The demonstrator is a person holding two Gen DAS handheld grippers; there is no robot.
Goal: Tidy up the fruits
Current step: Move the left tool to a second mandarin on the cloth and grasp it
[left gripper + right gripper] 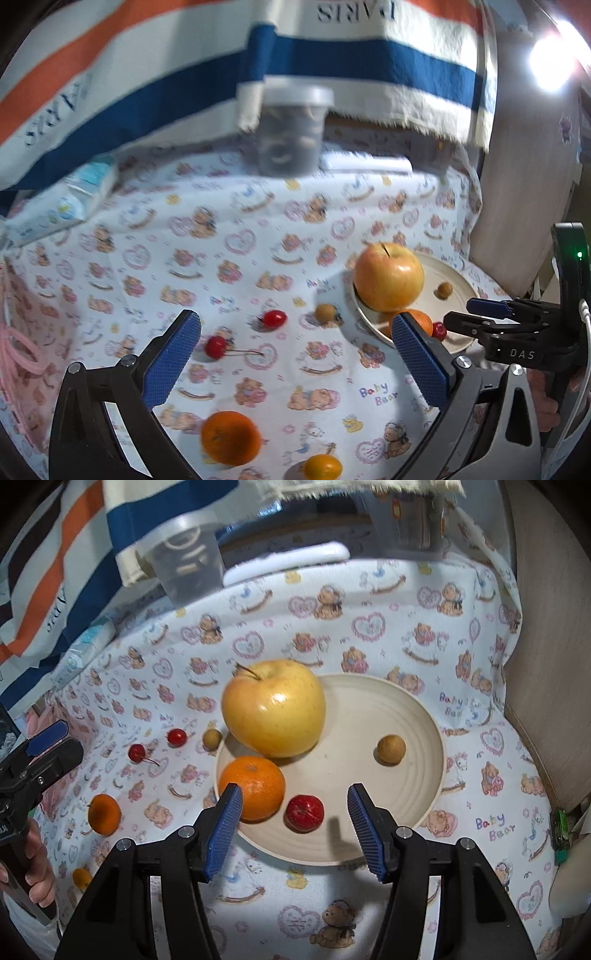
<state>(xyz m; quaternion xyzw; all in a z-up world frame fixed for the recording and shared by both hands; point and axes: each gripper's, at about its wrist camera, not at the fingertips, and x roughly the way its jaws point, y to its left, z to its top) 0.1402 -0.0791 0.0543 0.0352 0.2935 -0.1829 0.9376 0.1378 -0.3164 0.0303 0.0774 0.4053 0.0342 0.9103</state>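
Over the ridged cream plate [424, 738], both ribbed blue-padded tools gape, gripping nothing.

Cloth [332, 635] covering the worktop: white, printed with brown bears, pink hearts and "Baby Bear" lettering. Plate [424, 738]: cream. Apple [273, 709]: yellow with orange blush. Orange [253, 786]: orange. Small fruit [305, 812]: red. Round fruit [390, 750]: tan. Towel [332, 59]: white, blue and orange stripes. Tongs pads [225, 827]: blue.
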